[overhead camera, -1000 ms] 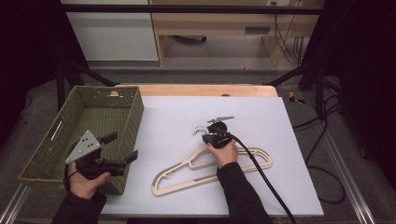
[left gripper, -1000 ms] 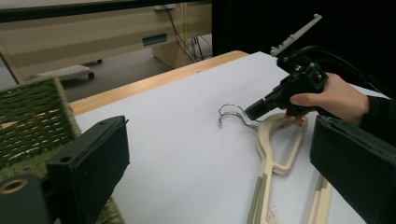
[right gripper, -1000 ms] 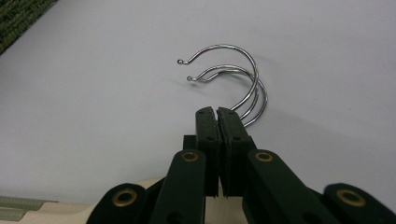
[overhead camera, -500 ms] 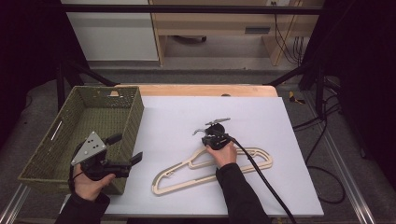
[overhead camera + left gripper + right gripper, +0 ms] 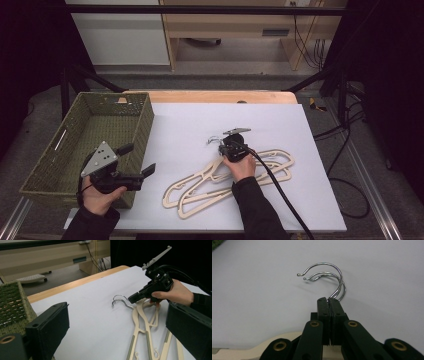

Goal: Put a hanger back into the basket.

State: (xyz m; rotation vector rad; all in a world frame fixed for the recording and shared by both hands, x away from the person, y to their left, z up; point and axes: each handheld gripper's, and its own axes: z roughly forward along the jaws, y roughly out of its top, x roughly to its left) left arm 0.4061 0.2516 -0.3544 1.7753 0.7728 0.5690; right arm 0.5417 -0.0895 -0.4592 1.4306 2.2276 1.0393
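Right claw clenched at hanger hooks; left claw released, level beside basket.

Hanger hooks: shanks hidden behind closed right gripper fingers; whether pinched, cannot tell. Hangers cut off at 6 o'clock edge in left gripper view. Basket cropped at 9 o'clock there. Right hand covers hanger necks in high view.

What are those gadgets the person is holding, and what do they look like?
Both are black hand-held tongs with two flat jaws and brass-coloured rivets. The left tongs carry a grey three-cornered plate; the right tongs have one too, plus a thick black cable. The person wears dark long sleeves.
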